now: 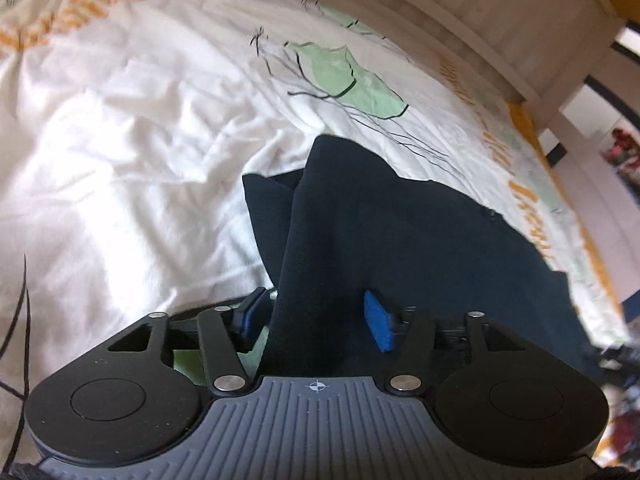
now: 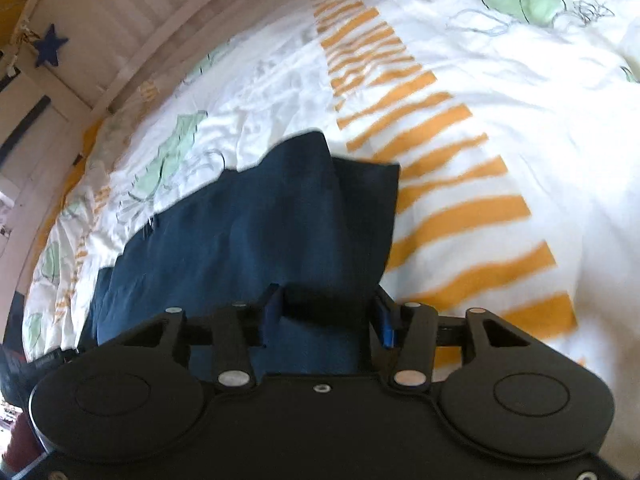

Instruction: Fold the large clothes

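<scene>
With its jaws spread, the left gripper (image 1: 318,320) has the dark navy garment (image 1: 360,232) running up between them, yet the blue pad on its right side (image 1: 378,326) stands clear of the cloth, so nothing is pinched there; the right gripper (image 2: 326,316) is likewise spread, the same garment (image 2: 248,220) lying across the gap between its pads without being squeezed, as far as the blurred edge lets me judge. Because neither gripper is gripping, the likeliest trouble is that the raised fold peaks ahead of each gripper slump sideways and undo the fold, or that a pad drags a layer along when the hands pull away, skewing the edges. Another risk is that soft bedding gives under the cloth, so any crease pressed into it may come out crooked. Beyond the garment lies a rumpled white duvet (image 1: 120,140) printed with pale green leaf shapes (image 1: 344,76) and orange stripes (image 2: 452,216), its own wrinkles apt to catch a sliding hem. Farther out, a pale wooden bed frame (image 1: 500,12) curves round the mattress edge, and a dark blue star (image 2: 49,49) hangs against the white panelling in the right wrist view.
</scene>
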`<action>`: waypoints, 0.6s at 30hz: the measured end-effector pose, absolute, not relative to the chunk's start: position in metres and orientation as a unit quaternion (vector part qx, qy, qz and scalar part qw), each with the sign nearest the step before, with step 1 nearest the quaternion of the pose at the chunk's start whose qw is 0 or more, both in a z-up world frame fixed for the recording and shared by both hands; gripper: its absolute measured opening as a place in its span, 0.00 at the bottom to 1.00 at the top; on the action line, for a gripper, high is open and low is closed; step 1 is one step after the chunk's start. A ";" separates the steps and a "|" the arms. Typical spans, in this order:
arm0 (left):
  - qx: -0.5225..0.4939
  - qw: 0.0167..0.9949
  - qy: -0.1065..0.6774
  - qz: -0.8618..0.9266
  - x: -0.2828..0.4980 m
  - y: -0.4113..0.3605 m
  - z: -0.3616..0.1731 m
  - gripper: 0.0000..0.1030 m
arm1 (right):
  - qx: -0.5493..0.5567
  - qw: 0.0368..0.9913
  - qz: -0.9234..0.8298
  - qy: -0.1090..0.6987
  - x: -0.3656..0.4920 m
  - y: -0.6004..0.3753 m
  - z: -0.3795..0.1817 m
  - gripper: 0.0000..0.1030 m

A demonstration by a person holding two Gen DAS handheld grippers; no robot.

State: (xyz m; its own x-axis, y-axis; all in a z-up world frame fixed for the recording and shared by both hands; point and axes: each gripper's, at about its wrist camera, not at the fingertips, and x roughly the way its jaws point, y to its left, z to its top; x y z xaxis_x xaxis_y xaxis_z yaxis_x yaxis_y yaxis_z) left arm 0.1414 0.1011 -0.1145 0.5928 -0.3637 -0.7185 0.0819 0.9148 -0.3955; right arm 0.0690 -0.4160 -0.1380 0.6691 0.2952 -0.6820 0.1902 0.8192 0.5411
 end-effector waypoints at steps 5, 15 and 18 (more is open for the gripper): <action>-0.126 0.899 0.406 -0.102 0.138 0.093 -0.118 0.73 | 0.284 0.883 0.018 0.373 0.088 -0.416 -0.147 0.61; -0.128 0.905 0.389 -0.116 0.133 0.088 -0.124 1.00 | 0.318 0.891 0.062 0.317 0.082 -0.414 -0.163 0.92; -0.135 0.905 0.387 -0.118 0.130 0.090 -0.123 0.99 | 0.274 0.903 0.067 0.323 0.086 -0.401 -0.160 0.99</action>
